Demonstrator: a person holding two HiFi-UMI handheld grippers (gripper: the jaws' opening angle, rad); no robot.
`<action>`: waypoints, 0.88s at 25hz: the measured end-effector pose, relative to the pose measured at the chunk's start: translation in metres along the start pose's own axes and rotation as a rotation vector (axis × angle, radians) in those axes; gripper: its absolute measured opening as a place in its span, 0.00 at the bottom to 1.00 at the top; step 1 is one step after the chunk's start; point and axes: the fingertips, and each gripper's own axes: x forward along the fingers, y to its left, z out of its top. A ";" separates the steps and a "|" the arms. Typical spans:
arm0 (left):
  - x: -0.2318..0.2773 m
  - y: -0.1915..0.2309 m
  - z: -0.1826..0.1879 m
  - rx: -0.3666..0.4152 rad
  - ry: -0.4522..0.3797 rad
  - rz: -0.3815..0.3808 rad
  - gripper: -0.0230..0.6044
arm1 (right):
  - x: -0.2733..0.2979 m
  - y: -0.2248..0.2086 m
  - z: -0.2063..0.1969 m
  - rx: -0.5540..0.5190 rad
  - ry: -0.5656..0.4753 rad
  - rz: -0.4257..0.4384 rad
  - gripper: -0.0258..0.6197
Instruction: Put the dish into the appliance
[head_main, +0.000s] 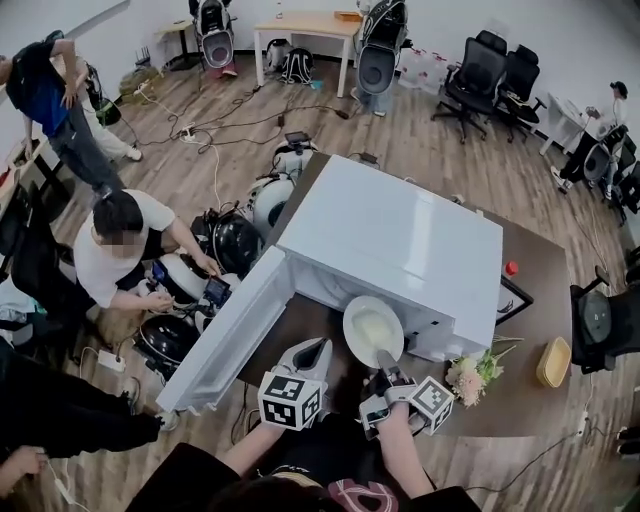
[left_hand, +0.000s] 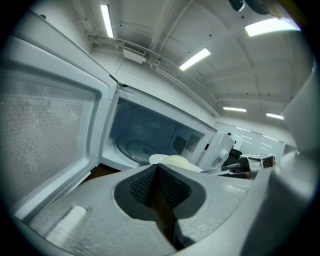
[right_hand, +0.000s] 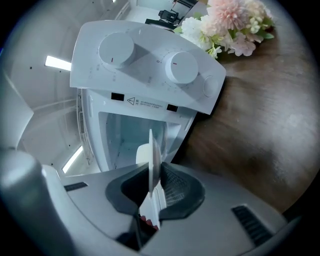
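Right gripper (head_main: 386, 374) clamped on the rim of the round white plate (head_main: 372, 328)
Plate's right at the mouth of the open white microwave (head_main: 400, 240); left gripper (head_main: 310, 352) pinched together, nothing in it.

The head view looks steeply down from above and behind, taking in the whole white appliance (head_main: 400, 240), with its open door (head_main: 230, 335) ahead-left of the left hand-held gripper (head_main: 312, 352) and the right hand-held gripper (head_main: 386, 365) low in frame. The left gripper view sits close behind its own jaws and faces the open cavity (left_hand: 145, 137) just ahead, tilted so the ceiling (left_hand: 165, 40) fills the top. The right gripper view is rolled sideways, very near the cavity mouth, with the control panel (right_hand: 150, 70) above its jaws and the counter (right_hand: 260, 130) to their right. All three views share the cavity and the dish (right_hand: 151, 150)
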 end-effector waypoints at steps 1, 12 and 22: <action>0.001 0.003 0.003 0.003 0.002 -0.008 0.05 | 0.003 0.001 0.000 0.001 -0.010 -0.008 0.12; 0.015 0.028 0.014 0.032 0.023 -0.092 0.05 | 0.032 0.003 0.004 0.055 -0.131 -0.033 0.13; 0.014 0.032 0.015 0.043 0.027 -0.123 0.05 | 0.043 -0.003 0.004 0.081 -0.171 -0.051 0.13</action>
